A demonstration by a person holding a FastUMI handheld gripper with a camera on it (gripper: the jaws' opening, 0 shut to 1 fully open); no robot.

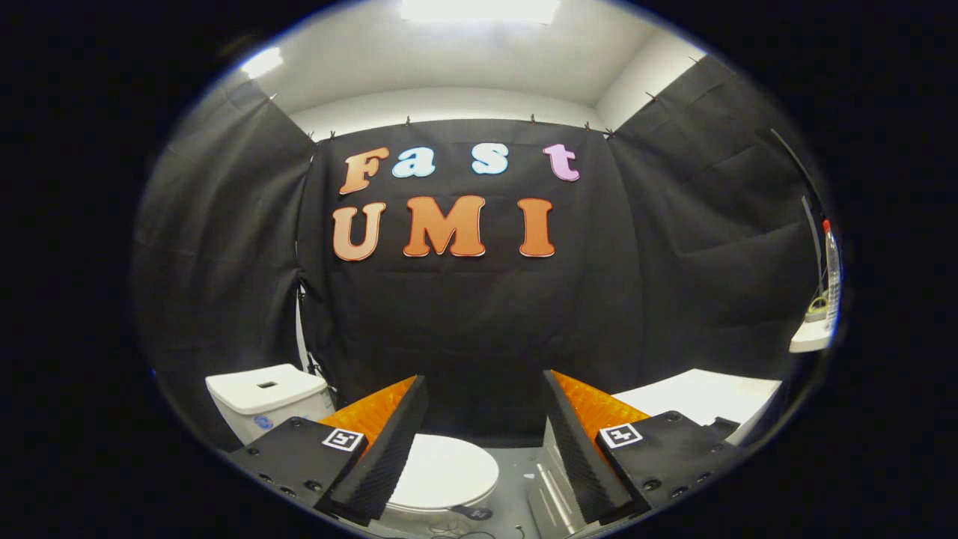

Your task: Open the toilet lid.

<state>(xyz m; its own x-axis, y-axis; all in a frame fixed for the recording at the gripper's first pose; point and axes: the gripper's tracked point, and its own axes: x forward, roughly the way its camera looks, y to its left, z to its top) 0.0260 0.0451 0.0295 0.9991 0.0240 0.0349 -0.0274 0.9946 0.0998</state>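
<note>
A white toilet stands low ahead, its lid (445, 471) lying flat and closed on the bowl. Its white tank (266, 397) rises behind the left finger, against the black cloth wall. My gripper (485, 389) is open, held above and short of the toilet. The two fingers stand wide apart with nothing between them. The left finger (382, 449) overlaps the lid's left part in the view. The lid shows mostly between the fingers, nearer the left one.
A white table top (696, 397) lies beyond the right finger. A small white shelf (812, 337) with a clear bottle (831, 269) hangs on the right wall. A metal plate (550, 494) lies on the grey floor beside the toilet.
</note>
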